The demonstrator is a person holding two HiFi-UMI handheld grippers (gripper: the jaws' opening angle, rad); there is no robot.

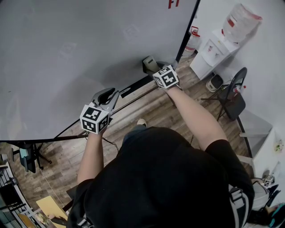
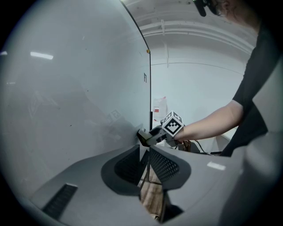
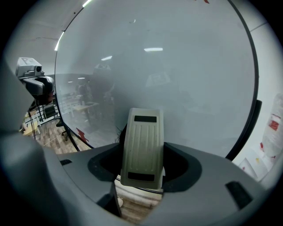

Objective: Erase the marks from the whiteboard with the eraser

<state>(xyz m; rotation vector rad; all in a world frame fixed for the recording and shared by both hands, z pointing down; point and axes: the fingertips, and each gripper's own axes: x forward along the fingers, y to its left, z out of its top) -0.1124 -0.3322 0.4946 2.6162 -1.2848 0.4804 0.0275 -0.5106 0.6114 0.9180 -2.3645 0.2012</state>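
Note:
The whiteboard fills the upper left of the head view, with a red mark near its top right corner. My right gripper is shut on the beige eraser, which rests against the board's lower right edge. In the right gripper view the eraser stands upright between the jaws, facing the board; a small red mark shows low on the left. My left gripper hangs below the board's bottom edge, shut and holding nothing. The left gripper view shows its jaws nearly touching, with the right gripper beyond.
A water dispenser with its bottle stands at the right wall, a red extinguisher beside it. A black chair sits on the wooden floor. The board's black stand leg lies at the lower left.

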